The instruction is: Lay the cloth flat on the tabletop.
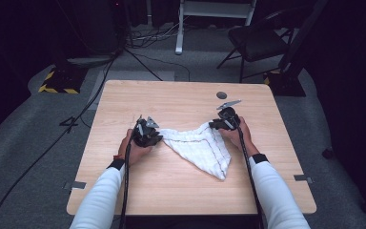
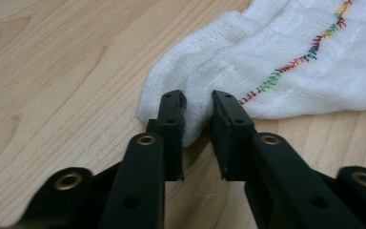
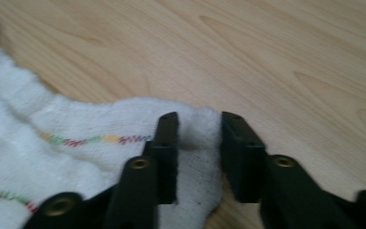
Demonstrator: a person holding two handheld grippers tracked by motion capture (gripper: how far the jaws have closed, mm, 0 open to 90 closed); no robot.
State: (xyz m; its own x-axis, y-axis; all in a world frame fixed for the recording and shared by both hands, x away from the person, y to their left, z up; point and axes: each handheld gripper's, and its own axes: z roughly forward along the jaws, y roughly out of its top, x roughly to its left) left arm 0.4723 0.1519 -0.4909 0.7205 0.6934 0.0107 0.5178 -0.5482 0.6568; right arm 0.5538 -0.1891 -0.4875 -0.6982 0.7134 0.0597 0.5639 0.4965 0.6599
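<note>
A white woven cloth (image 1: 200, 145) with colourful stitching lies crumpled in a rough triangle on the wooden table (image 1: 171, 95). My left gripper (image 1: 160, 136) is at its left corner. In the left gripper view a bunched fold of the cloth (image 2: 290, 57) sits pinched between the jaws of the left gripper (image 2: 198, 102). At the cloth's far right corner is my right gripper (image 1: 213, 125). Seen from the right gripper view, that corner of the cloth (image 3: 76, 124) stands up between the jaws of the right gripper (image 3: 200, 121), which close on it.
A small grey disc (image 1: 221, 95) is set in the table near its far edge. Beyond the table a dark chair (image 1: 257, 40) stands on the grey floor, and cables (image 1: 90, 105) run along the left side. Bare wood lies in front of the cloth.
</note>
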